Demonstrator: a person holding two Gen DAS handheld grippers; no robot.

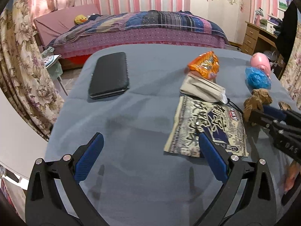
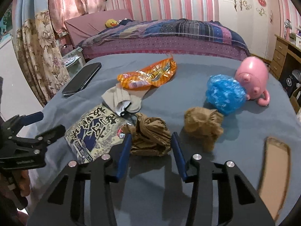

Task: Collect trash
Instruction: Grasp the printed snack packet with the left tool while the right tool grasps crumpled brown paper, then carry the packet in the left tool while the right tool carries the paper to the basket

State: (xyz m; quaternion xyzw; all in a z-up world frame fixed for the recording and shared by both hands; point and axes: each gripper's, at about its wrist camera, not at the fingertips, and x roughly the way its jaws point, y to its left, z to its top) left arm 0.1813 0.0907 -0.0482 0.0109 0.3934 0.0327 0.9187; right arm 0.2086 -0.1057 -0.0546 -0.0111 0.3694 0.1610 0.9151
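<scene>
The right tool (image 2: 150,141) is held low over the grey-covered surface (image 2: 188,101), its blue pads (image 2: 125,150) set on either side of a crumpled brown paper wad (image 2: 150,137); whether the pads press the wad cannot be told. The left tool (image 1: 150,143) is held spread wide above the near part of the surface, with nothing between its fingers, the right finger overlapping the near edge of a printed snack bag (image 1: 207,126). A second brown paper wad (image 2: 204,126) lies just right of the first. Farther off, a beige face mask (image 2: 122,99) rests against an orange wrapper (image 2: 148,75). A crumpled blue plastic bag (image 2: 225,94) touches a pink pig figure (image 2: 253,77) at far right. A black phone (image 1: 109,75) lies far left, and a cardboard piece (image 2: 274,175) near right. Beyond the surface a bed (image 1: 141,28) with a patchwork quilt is seen, striped pink walls, floral curtains (image 1: 24,66) at left and a wooden desk (image 1: 257,35) at right.
</scene>
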